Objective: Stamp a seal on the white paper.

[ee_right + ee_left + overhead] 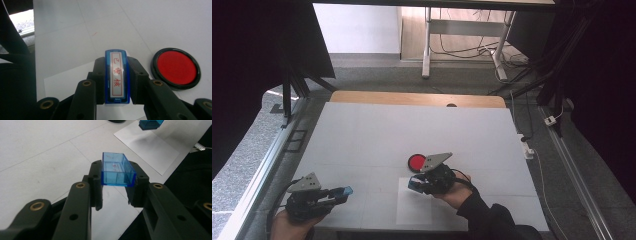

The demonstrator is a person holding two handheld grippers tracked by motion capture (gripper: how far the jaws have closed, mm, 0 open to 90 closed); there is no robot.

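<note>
My left gripper [115, 185] is shut on a clear blue stamp cap [116, 170], an open box held above the table; in the high view this gripper [343, 192] sits at the front left with the blue cap [346, 190] at its tip. My right gripper [116, 75] is shut on a blue stamp [117, 75] whose white label bears red characters. In the high view the right gripper [416, 185] holds the stamp [414, 184] over a white paper sheet [412, 212], just in front of a round red ink pad [416, 162]. The ink pad [176, 68] lies open at the right.
The white table top [362, 135] has a wooden strip along its far edge. Metal rails [257, 180] run along both sides. A desk frame with cables stands beyond the table. The person's dark sleeve [492, 220] comes in at the bottom right.
</note>
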